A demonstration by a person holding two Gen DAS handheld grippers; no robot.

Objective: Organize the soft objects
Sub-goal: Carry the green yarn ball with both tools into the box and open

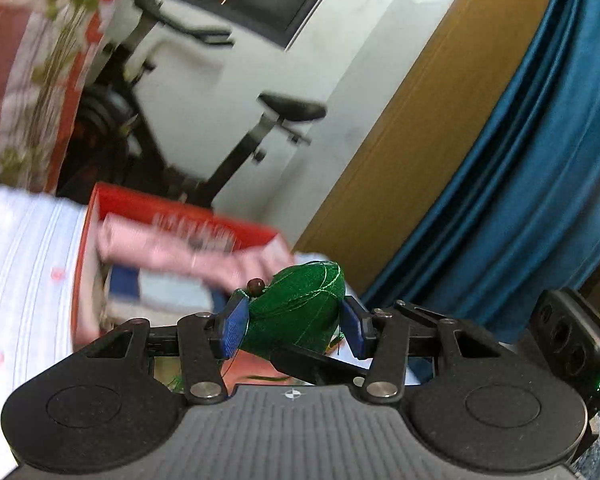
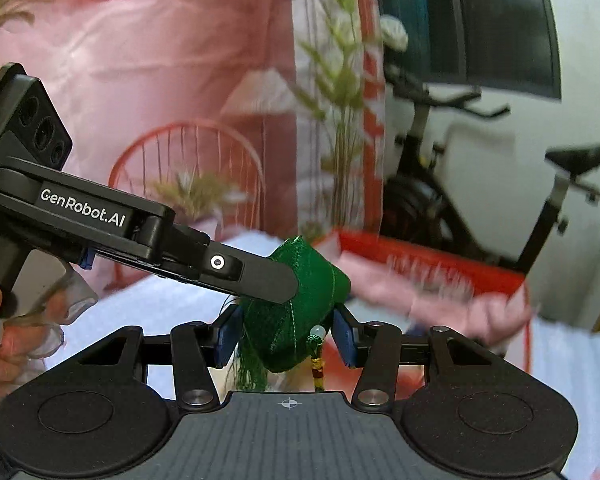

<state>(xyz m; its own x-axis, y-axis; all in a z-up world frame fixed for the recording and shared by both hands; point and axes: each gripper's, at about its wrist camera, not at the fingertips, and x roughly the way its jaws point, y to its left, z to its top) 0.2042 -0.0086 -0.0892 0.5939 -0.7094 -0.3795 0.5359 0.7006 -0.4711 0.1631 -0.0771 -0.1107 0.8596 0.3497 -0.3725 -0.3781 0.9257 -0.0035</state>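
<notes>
Behind the green pouch [image 1: 300, 312] both grippers' fingers [image 1: 231, 330] clench, a red box [image 1: 180, 210] and exercise bike [image 1: 260, 136]

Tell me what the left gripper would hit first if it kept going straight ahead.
Holding the green pouch, the left gripper would probably first meet the pink cloth in the red box, though blur makes depth uncertain.
</notes>
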